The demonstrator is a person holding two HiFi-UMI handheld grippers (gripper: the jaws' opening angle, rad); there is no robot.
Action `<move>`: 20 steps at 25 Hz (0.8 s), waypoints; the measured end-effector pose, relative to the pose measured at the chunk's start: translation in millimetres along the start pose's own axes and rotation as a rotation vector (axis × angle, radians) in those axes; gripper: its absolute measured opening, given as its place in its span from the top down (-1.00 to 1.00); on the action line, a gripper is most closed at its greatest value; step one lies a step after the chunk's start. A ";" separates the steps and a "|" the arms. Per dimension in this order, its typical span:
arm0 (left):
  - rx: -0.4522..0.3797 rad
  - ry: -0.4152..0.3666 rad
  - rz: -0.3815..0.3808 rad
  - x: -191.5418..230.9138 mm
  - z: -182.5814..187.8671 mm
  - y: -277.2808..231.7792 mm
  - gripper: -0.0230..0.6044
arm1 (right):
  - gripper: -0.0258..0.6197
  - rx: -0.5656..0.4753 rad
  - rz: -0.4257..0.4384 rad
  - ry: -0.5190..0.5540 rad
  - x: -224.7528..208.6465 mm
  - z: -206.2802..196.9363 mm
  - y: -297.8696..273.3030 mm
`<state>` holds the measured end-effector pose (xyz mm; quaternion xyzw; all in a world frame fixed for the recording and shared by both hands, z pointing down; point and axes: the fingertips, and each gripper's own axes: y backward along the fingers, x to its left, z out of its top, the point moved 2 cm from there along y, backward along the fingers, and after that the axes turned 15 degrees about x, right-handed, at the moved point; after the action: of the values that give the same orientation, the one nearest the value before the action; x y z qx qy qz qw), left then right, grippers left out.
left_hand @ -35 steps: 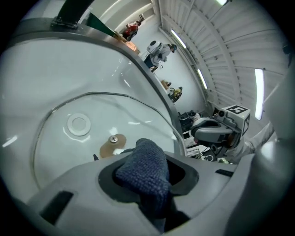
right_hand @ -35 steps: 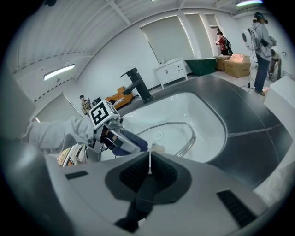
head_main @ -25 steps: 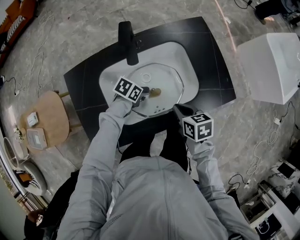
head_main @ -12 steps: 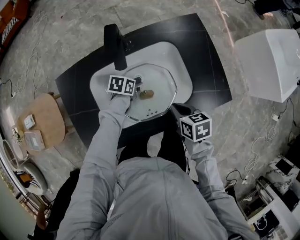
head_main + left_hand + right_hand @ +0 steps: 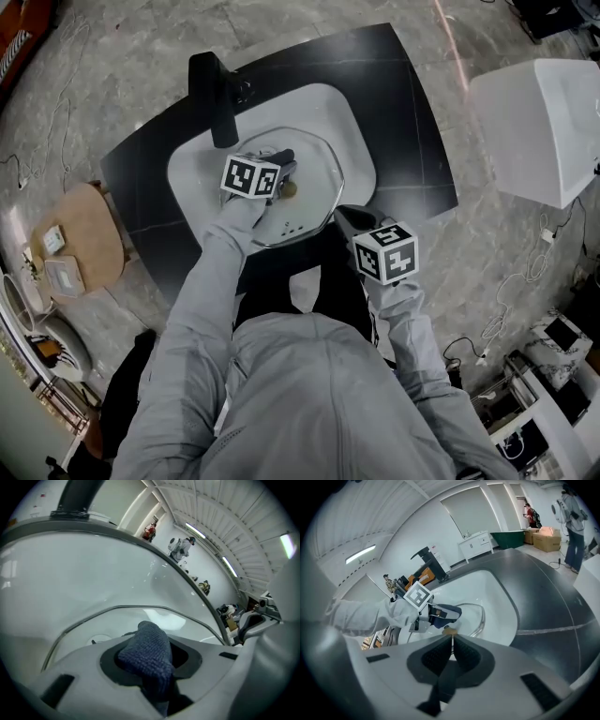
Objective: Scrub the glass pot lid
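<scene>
Knit cloth point(image 5: 144, 654) between left jaws, indistinct overhead

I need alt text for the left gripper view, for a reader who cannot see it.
The left gripper is shut on a dark blue knitted cloth, with a glass lid just beyond it, lying in a white sink. A black faucet rises at the upper left.
</scene>
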<state>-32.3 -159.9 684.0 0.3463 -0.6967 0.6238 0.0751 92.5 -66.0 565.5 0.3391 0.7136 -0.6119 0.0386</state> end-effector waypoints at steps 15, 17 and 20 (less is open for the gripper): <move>0.096 -0.201 -0.380 -113.8 -22.5 -1.5 0.56 | 0.83 -0.024 -0.003 0.160 -22.2 46.8 48.3; 0.115 -0.228 -0.451 -129.1 -29.1 3.8 0.56 | 0.83 -0.027 0.000 0.188 -21.6 54.3 57.1; 0.129 -0.290 -0.499 -144.7 -33.7 15.1 0.56 | 0.83 -0.037 0.005 0.239 -22.0 66.9 71.2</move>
<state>56.4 -72.9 601.2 0.5965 -0.5522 0.5731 0.1037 123.0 -134.3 498.9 0.4108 0.7233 -0.5537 -0.0390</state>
